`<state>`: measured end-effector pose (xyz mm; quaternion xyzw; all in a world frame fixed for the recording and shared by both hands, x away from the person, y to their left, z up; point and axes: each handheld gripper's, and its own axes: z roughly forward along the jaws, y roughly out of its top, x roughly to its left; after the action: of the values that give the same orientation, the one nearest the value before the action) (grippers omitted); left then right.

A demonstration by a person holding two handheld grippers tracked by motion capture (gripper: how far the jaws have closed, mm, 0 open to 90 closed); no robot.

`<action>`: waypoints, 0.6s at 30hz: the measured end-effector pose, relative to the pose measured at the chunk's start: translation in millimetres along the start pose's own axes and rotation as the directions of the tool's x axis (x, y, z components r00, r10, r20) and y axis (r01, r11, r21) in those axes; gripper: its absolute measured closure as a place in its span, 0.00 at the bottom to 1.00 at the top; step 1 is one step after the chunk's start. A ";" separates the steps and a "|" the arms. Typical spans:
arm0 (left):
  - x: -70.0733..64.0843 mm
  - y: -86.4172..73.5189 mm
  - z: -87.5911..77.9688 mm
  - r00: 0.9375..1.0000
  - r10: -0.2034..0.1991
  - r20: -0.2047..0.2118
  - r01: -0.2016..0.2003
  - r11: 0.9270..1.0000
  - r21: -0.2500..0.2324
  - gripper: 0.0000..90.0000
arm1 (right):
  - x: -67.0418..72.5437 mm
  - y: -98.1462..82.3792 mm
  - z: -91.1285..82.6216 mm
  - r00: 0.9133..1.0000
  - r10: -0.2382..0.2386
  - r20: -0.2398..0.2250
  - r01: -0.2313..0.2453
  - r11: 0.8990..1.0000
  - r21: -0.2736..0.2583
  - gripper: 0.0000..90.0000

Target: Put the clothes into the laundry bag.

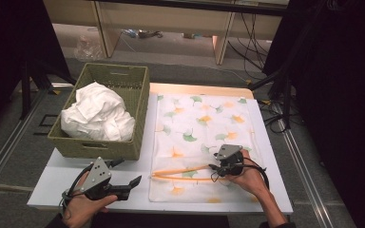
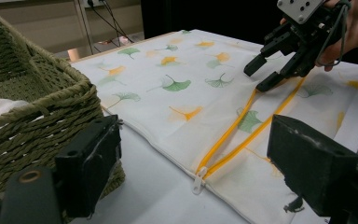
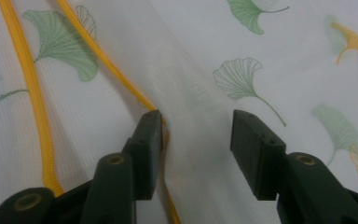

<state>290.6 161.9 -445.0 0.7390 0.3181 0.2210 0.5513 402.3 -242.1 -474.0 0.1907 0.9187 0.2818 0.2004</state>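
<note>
- Pillowcase (image 1: 204, 128) with leaf print lies flat on white table (image 1: 66, 180), right of green basket (image 1: 119, 76) holding white cloth (image 1: 97, 114); yellow zipper (image 1: 180, 173) gapes.
- Left gripper view: left gripper (image 2: 193, 163) spread wide, empty, near zipper pull (image 2: 198, 179).
- Right gripper view: right gripper (image 3: 196, 135) parted, one jaw touching zipper edge, gripping nothing.

One basket (image 1: 100, 114), one white cloth (image 1: 97, 114), one leaf-print pillowcase (image 1: 202, 123).
</note>
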 end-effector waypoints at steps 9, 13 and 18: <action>-0.3 0.1 0.2 1.000 0.004 -0.006 -0.004 1.000 0.003 0.19 | -4.5 5.6 5.1 0.999 -0.037 -0.003 0.037 0.998 0.056 0.74; 0.3 -0.2 1.2 1.000 0.004 -0.004 -0.004 1.000 -0.003 0.20 | -7.8 9.1 9.3 1.000 -0.019 -0.021 0.020 0.997 0.068 0.83; 1.2 0.2 0.0 1.000 0.015 -0.010 -0.015 1.000 0.004 0.20 | -8.8 9.3 9.5 0.999 0.022 -0.041 -0.019 0.997 0.075 0.91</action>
<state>291.5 162.7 -444.9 0.7413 0.3159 0.2282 0.5464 416.5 -234.8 -473.4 0.2015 0.9306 0.2531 0.1711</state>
